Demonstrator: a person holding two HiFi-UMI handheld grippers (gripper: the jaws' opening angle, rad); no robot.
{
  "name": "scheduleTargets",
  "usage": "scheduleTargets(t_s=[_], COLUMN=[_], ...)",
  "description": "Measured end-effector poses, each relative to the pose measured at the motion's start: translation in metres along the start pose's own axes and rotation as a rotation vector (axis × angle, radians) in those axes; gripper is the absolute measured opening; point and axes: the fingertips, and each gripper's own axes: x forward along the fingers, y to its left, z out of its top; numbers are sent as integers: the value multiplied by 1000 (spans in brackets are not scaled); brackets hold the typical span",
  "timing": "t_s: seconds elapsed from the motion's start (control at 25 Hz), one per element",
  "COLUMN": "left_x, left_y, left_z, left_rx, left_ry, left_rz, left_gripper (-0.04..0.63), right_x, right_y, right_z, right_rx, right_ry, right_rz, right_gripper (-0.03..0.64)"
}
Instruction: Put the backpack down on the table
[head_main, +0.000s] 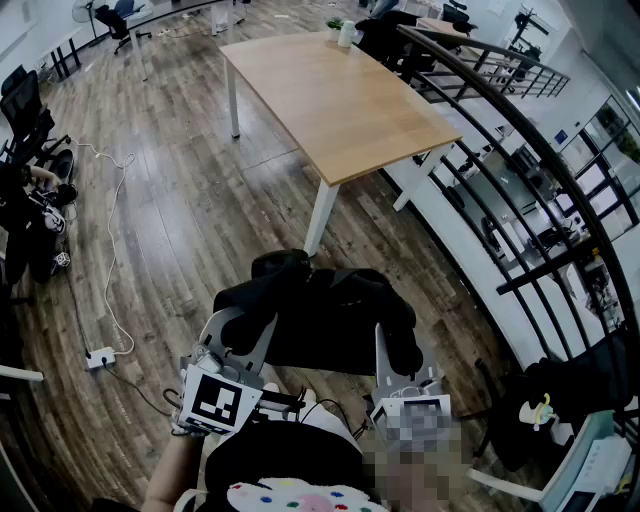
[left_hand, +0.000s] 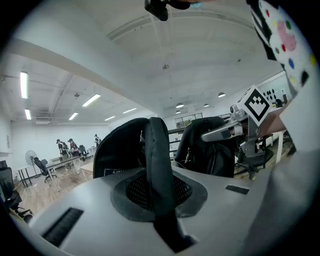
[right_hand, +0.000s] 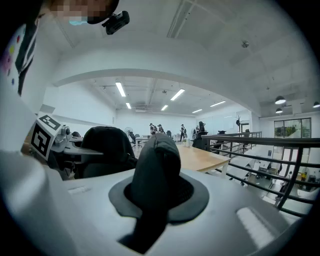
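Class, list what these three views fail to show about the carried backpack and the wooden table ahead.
1. Backpack underside: head view, hidden by its own black bulk.
2. Small items at the table's far end: head view, too small to name.
3. Where the left strap and right strap join the backpack: the two gripper views, each strap fills the foreground.
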Motion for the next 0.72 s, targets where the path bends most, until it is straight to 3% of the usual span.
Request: scheduleTargets(t_s=[0.72], left_x=[1], left_y=[-7], left_z=[8], left_rx=[6], left_ry=[-14], left_rz=[26], left_gripper=[37], right_x=[-5], right_y=[-10], right_z=[2], right_rx=[29], right_ry=[-21], right_rz=[19], right_gripper=[64])
